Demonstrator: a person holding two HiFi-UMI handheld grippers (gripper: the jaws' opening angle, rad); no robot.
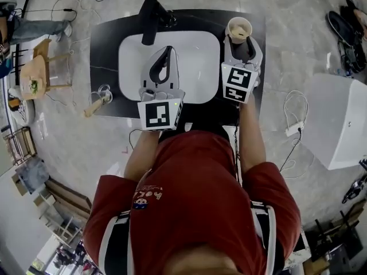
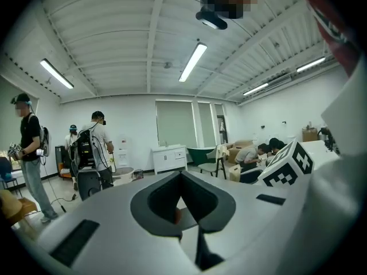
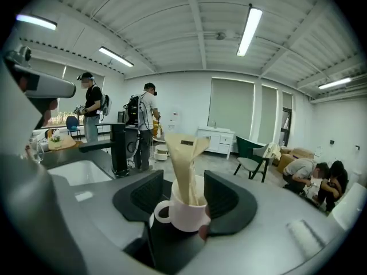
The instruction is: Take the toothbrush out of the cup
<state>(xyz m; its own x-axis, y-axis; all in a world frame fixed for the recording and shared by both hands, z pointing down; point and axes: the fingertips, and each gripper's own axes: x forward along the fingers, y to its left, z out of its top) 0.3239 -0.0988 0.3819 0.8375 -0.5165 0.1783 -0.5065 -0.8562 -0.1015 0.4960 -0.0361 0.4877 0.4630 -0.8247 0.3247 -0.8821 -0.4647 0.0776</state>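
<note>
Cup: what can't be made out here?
- Toothbrush: right gripper view shows only a beige paper wrapper in the cup; any brush is hidden inside.
- Cup's inside: head view, too small.
- Cup's near side: head view, covered by the right gripper.

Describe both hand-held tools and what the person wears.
The left tool and right tool have pale grey, rounded shells with dark grey inner pads. Each carries a white cube printed with black square markers. The person wears a red short-sleeved shirt under black-and-white shoulder straps.
</note>
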